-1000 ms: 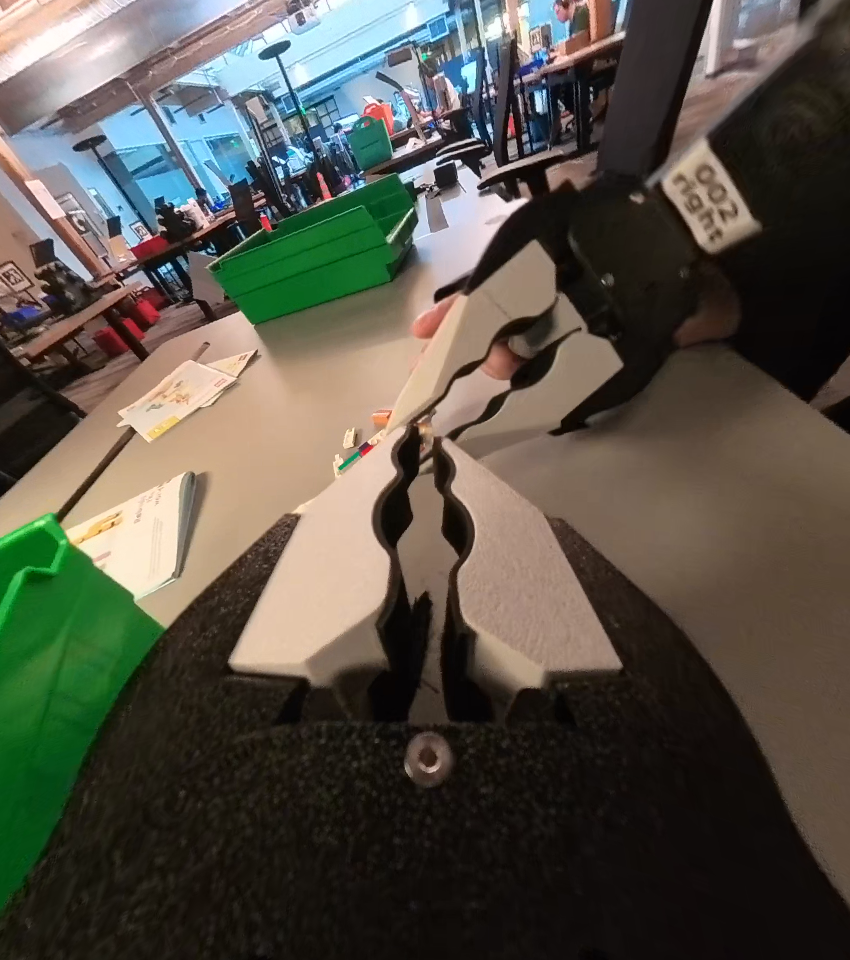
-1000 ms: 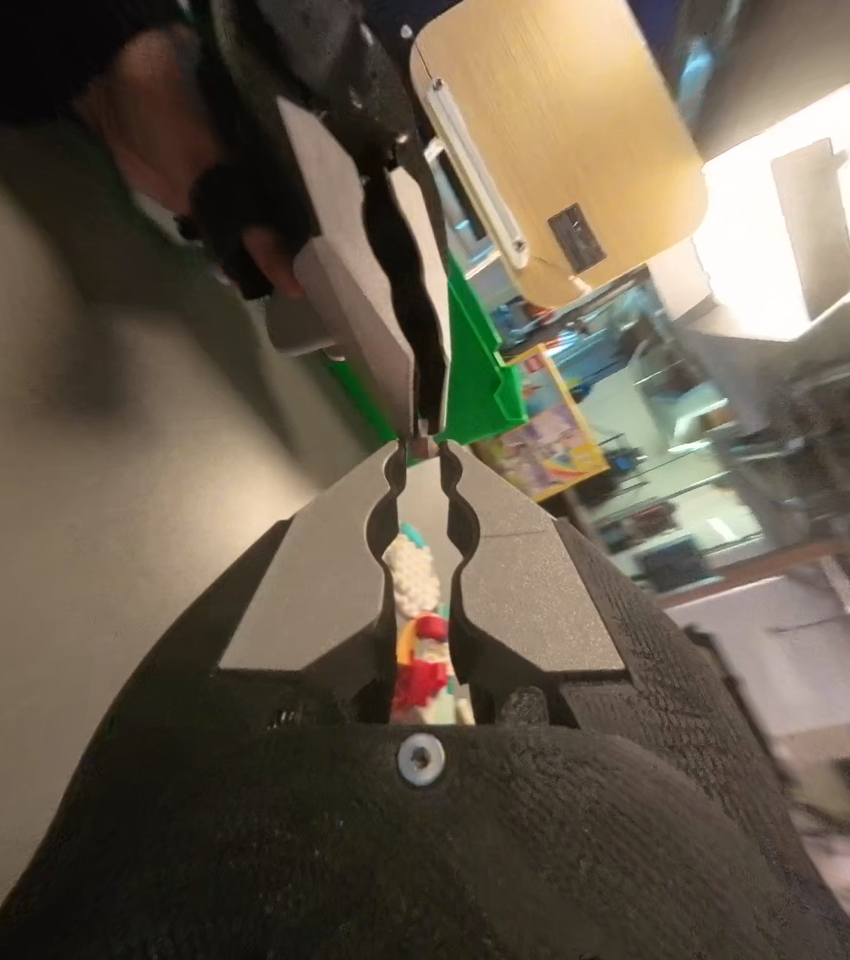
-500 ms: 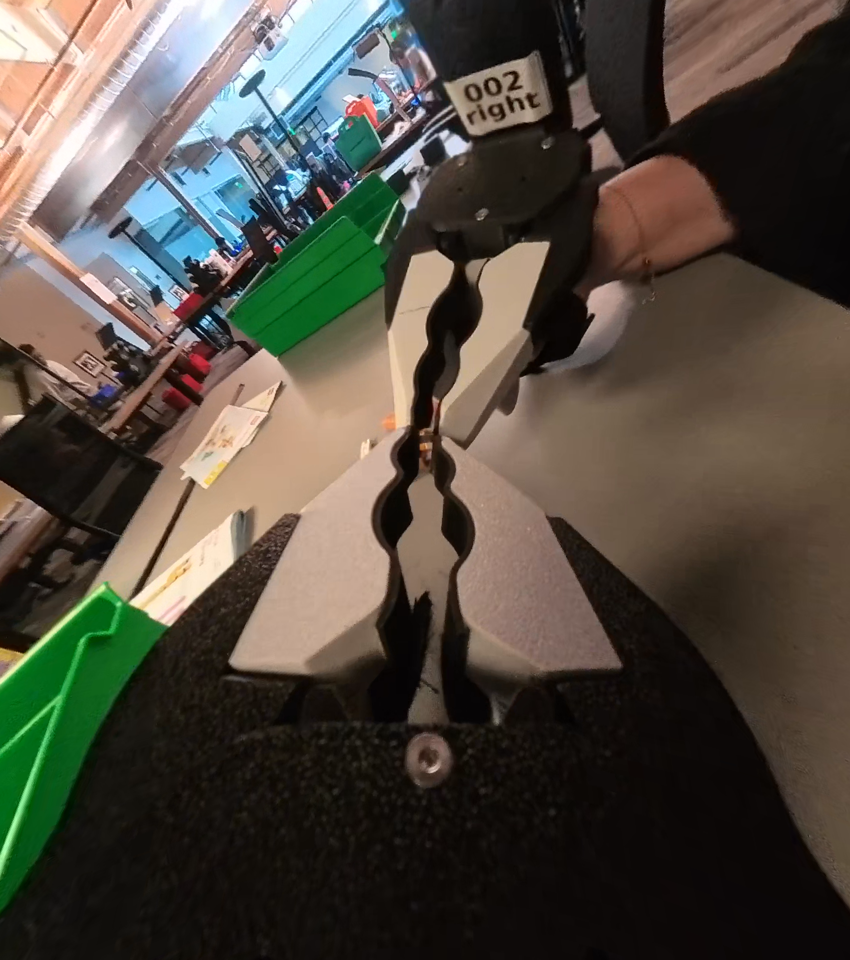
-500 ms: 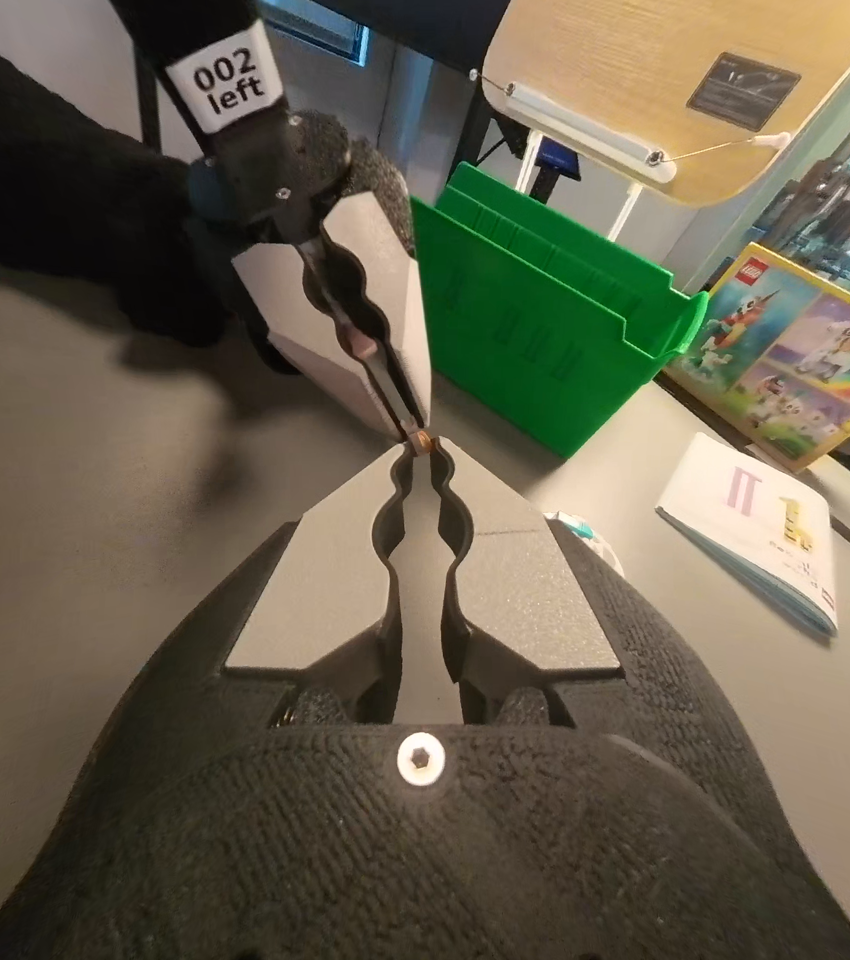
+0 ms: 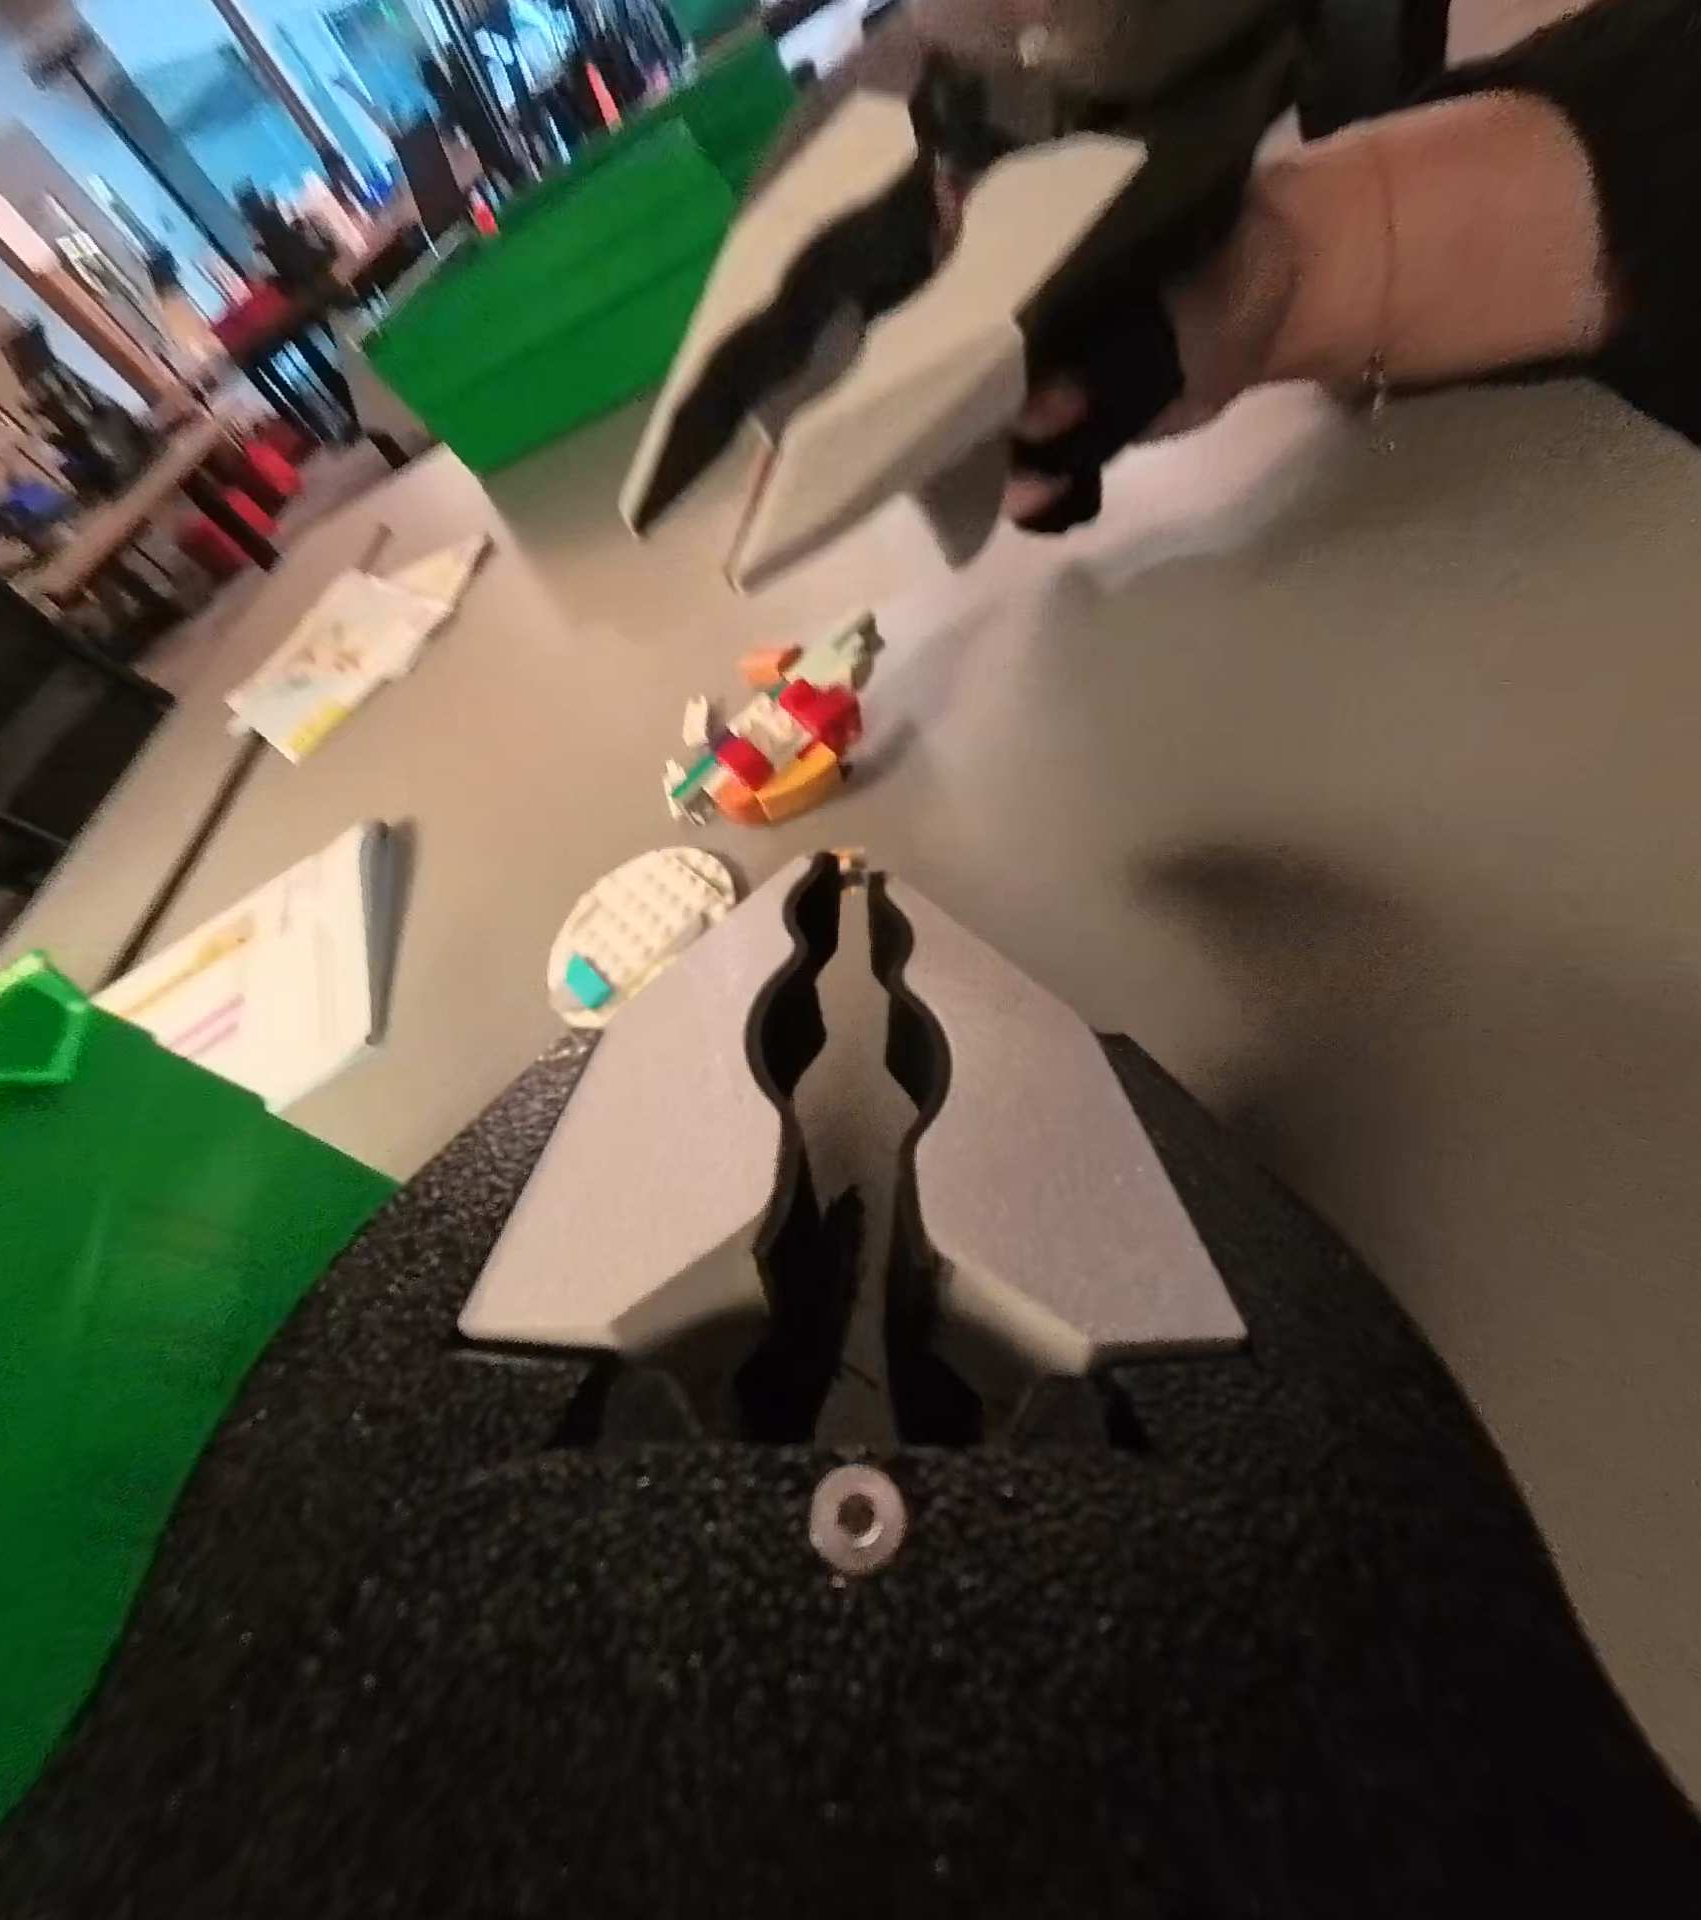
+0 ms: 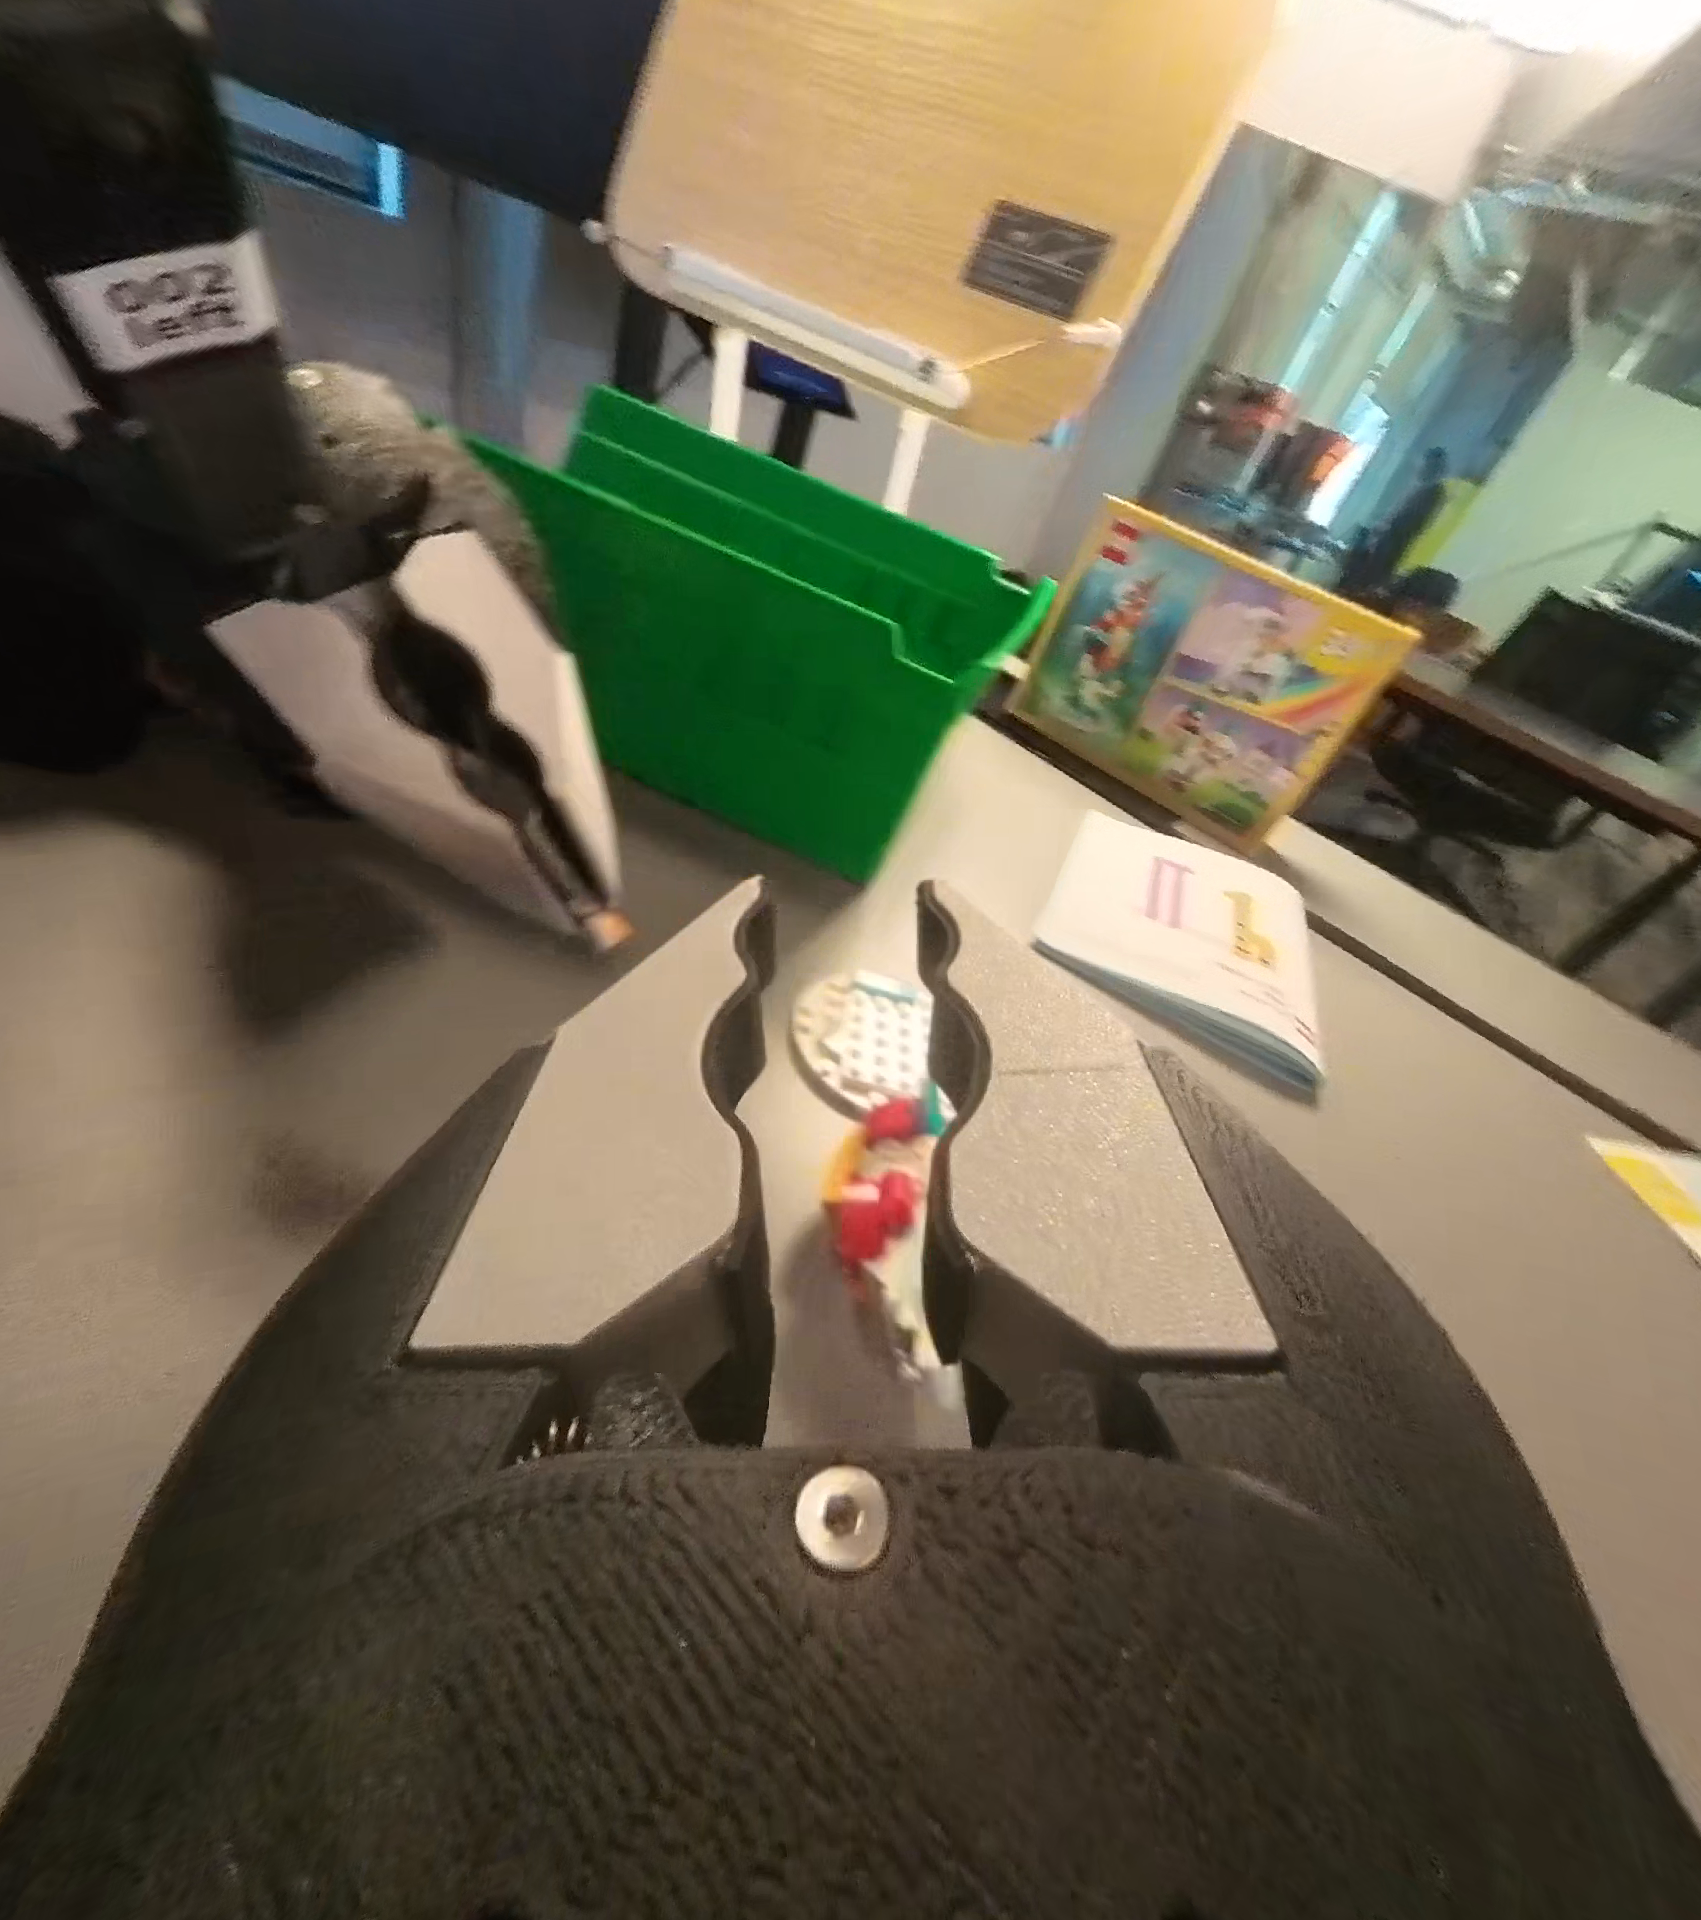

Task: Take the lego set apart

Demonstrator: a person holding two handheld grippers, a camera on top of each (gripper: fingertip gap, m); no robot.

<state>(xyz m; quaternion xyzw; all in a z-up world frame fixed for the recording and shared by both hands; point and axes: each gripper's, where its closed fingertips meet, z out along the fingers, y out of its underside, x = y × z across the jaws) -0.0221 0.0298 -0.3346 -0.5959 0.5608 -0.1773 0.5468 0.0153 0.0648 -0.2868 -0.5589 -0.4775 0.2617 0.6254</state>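
1. My left claw (image 5: 851, 868) stays pinched on a tiny tan piece (image 6: 607, 928); half a second ago both claws gripped it tip to tip. My right claw (image 6: 841, 899) has let go and now stands apart, so the piece looks separated.
2. The rest of the lego set (image 5: 773, 743) lies on the table (image 5: 1345, 1039), beside a round white plate (image 5: 643, 925).
3. The near green bin (image 6: 752, 665): contents hidden.
4. The far green bins (image 5: 565, 301) are too blurred to judge.

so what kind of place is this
Probably an open-plan office or lab workspace: a grey table with green bins, more desks behind, and a whiteboard on a stand.
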